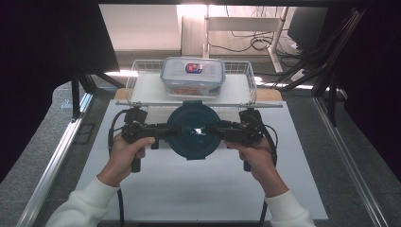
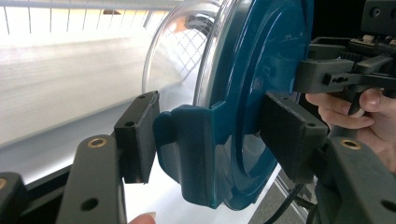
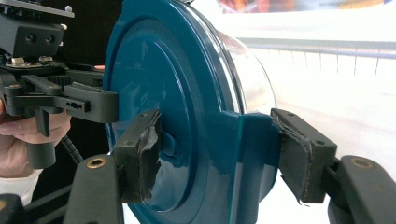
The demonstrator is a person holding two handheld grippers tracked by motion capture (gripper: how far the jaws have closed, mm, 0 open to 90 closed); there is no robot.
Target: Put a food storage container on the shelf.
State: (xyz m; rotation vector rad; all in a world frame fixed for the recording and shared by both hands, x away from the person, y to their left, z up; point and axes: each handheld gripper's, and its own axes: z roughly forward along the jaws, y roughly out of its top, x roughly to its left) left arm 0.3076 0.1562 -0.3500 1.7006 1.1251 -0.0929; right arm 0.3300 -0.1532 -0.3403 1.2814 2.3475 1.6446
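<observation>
A round container with a teal lid [image 1: 194, 130] is held above the white mat [image 1: 198, 189], just in front of a white wire basket [image 1: 139, 71] that holds a rectangular clip-lid food box [image 1: 193, 75]. The lid faces up toward the high view and the clear bowl [image 2: 187, 51] hangs below, so the short axis runs vertically and the disc lies flat. The left gripper [image 1: 163, 131] clamps the latch tab [image 2: 196, 154] on 1 side; the right gripper [image 1: 222, 131] clamps the opposite tab [image 3: 250, 158], each with 1 pad on the lid face and 1 beneath the rim. A hand [image 1: 126, 153] and its counterpart [image 1: 253, 153] steady the 2 tools. Whether the bowl holds anything is hard to tell through the glare. The risk from here appears to be a tilt: if 1 gripper rises faster than the other, or the worn pad [image 3: 149, 154] on the right gripper slips on the smooth lid, the container could tilt and drop. Squeezing the tabs might also pop a latch and loosen the lid.
</observation>
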